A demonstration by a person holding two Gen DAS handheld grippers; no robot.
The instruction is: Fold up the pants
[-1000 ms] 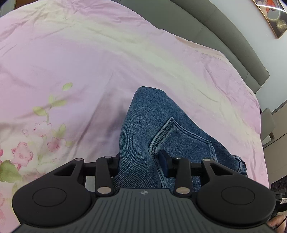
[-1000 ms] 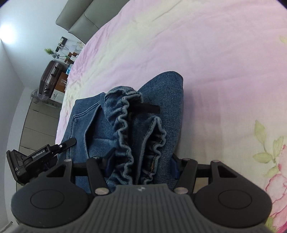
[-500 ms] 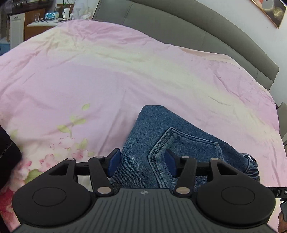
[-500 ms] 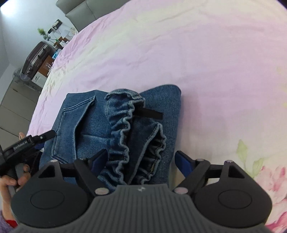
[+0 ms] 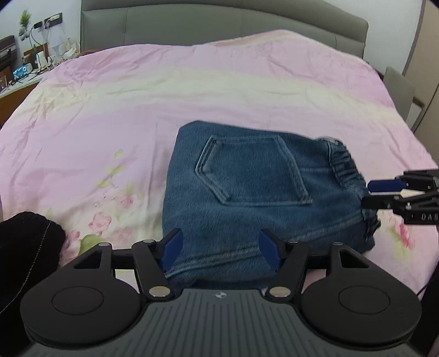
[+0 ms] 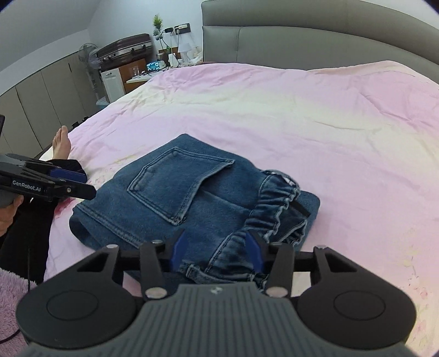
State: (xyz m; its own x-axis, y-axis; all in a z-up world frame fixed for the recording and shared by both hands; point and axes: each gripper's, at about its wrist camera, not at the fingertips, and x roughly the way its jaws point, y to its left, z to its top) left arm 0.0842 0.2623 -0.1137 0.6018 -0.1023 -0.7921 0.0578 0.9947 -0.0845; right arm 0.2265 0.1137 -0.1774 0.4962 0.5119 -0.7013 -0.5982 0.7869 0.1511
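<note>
The blue denim pants (image 5: 260, 192) lie folded into a compact bundle on the pink bed cover (image 5: 219, 96), back pocket facing up. Their gathered elastic waistband (image 6: 274, 208) bunches at the right end. My left gripper (image 5: 221, 247) hovers at the bundle's near edge; its jaws are opening and the blue pads press on nothing. My right gripper (image 6: 216, 245) hangs over the waistband end with its jaws closing, and the denim seen between the pads lies below them, not pinched. Each gripper also shows at the other view's edge: the right gripper (image 5: 370, 193) and the left gripper (image 6: 86, 184).
A grey padded headboard (image 5: 219, 24) closes the far side of the bed. A person's bare foot (image 6: 61, 142) and dark trouser leg (image 5: 24, 247) rest on the near left. A suitcase (image 6: 123, 52), fan and cluttered nightstand (image 6: 142, 71) stand beyond the left edge.
Both grippers let go of the folded jeans, backed off and rose, and both views rolled level. The left jaws spread wider; the right jaws spread, then narrowed.
</note>
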